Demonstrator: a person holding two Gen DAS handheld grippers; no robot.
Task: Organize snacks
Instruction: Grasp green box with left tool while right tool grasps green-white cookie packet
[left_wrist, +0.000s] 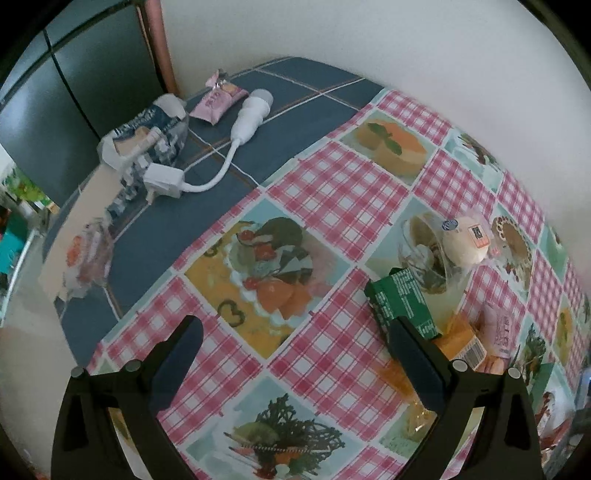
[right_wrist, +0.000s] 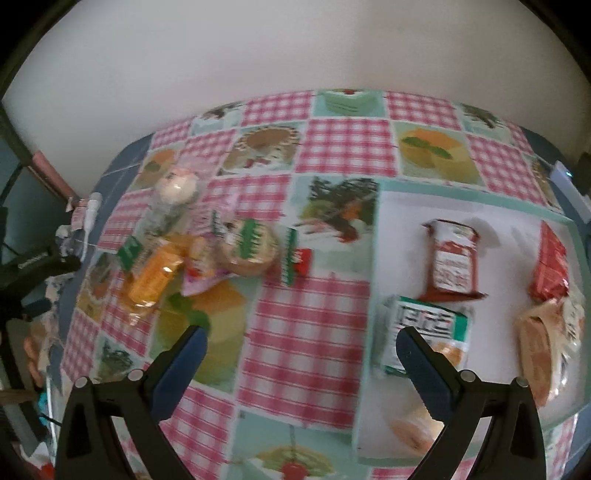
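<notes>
Right tool (right_wrist: 301, 345): spread wide and empty, hovering low over the worktop (right_wrist: 332, 155), between the loose heap on its left and the tray on its right.
Left tool (left_wrist: 295, 334): also wide apart, holding nothing; its right finger sits just in front of the green box (left_wrist: 400, 301).
Tray (right_wrist: 476, 197): a pale, teal-rimmed tray beside the right tool, already carrying a green-and-white packet (right_wrist: 428, 326), a dark red sachet (right_wrist: 452, 264), a red packet (right_wrist: 550, 269) and a clear-wrapped pastry (right_wrist: 546, 347).
Unsorted heap: an orange pack (right_wrist: 153, 275), a round wrapped biscuit (right_wrist: 249, 245) and a small green-and-red packet (right_wrist: 295, 258) lie close together; a round white bun (right_wrist: 175, 184) in clear wrap lies further back.
Far end: in the left view a pink sachet (left_wrist: 218, 101), a crumpled blue bag (left_wrist: 147, 133) and a white plug with cable (left_wrist: 207, 151) lie on the blue cloth, well apart from the tray.
Step in hand: judged mid-sort, with several snacks placed and both tools between picks.
Next move: probably a reach left to the small green-and-red packet, the nearest loose item, with the fingers brought down on either side of it before closing.
</notes>
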